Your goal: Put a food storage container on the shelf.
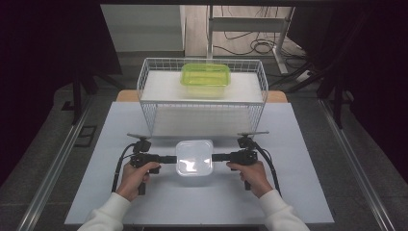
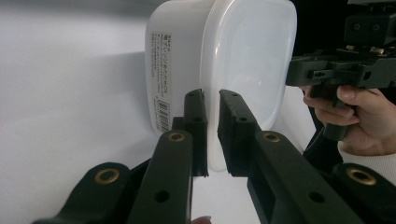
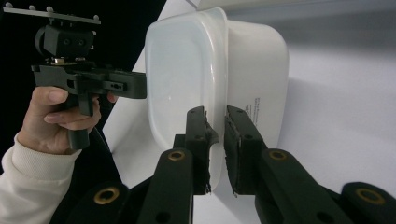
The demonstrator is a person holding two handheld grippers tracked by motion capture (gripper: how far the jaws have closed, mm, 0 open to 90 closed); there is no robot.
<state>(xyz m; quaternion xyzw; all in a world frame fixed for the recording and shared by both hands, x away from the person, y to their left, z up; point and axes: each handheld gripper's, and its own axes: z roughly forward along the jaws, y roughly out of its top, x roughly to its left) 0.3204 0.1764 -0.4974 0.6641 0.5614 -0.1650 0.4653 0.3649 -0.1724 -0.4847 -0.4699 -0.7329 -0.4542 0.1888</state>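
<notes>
A white translucent container (image 1: 194,157) with its lid on lies between my two grippers at the front middle of the table. My left gripper (image 1: 171,159) comes in from the left. In the left gripper view, that gripper (image 2: 212,95) is shut on the rim of the container (image 2: 243,60), one pad on each side of the lip. My right gripper (image 1: 216,157) comes in from the right. In the right gripper view, that gripper (image 3: 215,114) pinches the opposite rim of the container (image 3: 187,70). A barcode label (image 2: 162,79) runs down the box's side. Whether the box rests on the table I cannot tell.
A white wire basket (image 1: 202,108) stands just behind the container. A green lidded box (image 1: 205,77) sits on the white board in it. The pale table top (image 1: 120,192) spreads to both sides. Metal rails and floor cables lie beyond the table.
</notes>
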